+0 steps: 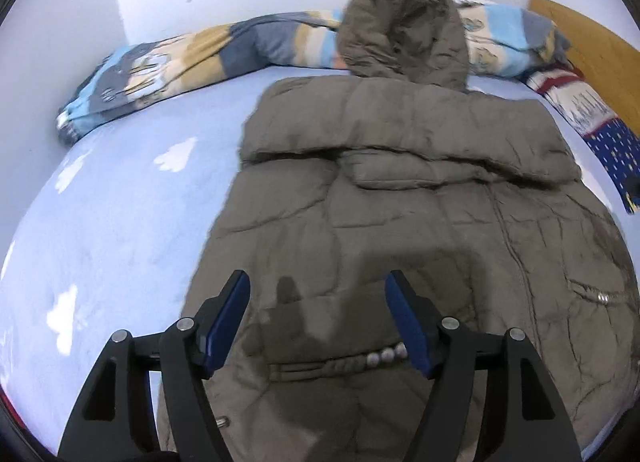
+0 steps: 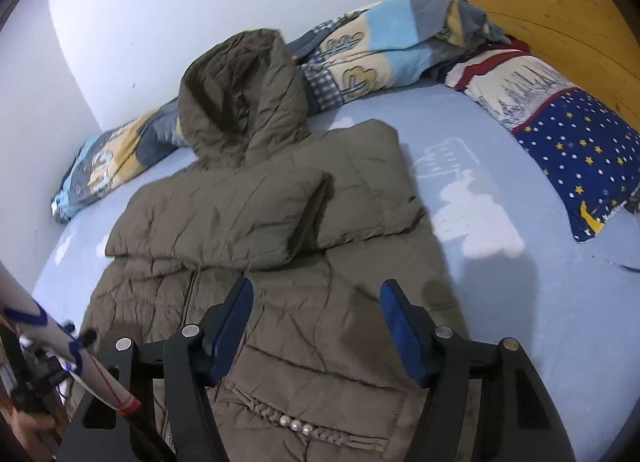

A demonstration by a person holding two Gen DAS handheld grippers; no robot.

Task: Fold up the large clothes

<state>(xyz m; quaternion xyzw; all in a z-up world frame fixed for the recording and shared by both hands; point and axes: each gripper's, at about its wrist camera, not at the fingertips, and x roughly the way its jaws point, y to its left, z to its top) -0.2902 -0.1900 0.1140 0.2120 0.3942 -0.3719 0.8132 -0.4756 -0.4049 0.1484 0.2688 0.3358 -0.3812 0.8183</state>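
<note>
An olive-brown quilted hooded coat (image 1: 400, 197) lies flat on the light blue bed sheet (image 1: 120, 201), hood (image 1: 404, 29) toward the wall. Both sleeves are folded across the chest. My left gripper (image 1: 318, 294) hovers open above the coat's lower left part, close to a pocket trimmed with pearl beads (image 1: 386, 356); nothing sits between its blue pads. In the right wrist view the coat (image 2: 256, 221) fills the middle, and my right gripper (image 2: 316, 302) hangs open over its lower right part, above another beaded pocket (image 2: 296, 426), holding nothing.
A rolled blue, beige and grey blanket (image 1: 192, 57) lies along the white wall behind the hood. A star-patterned navy pillow (image 2: 560, 141) rests by the wooden headboard (image 2: 560, 21) at right. A white sleeve with blue markings (image 2: 48, 350) shows at the lower left.
</note>
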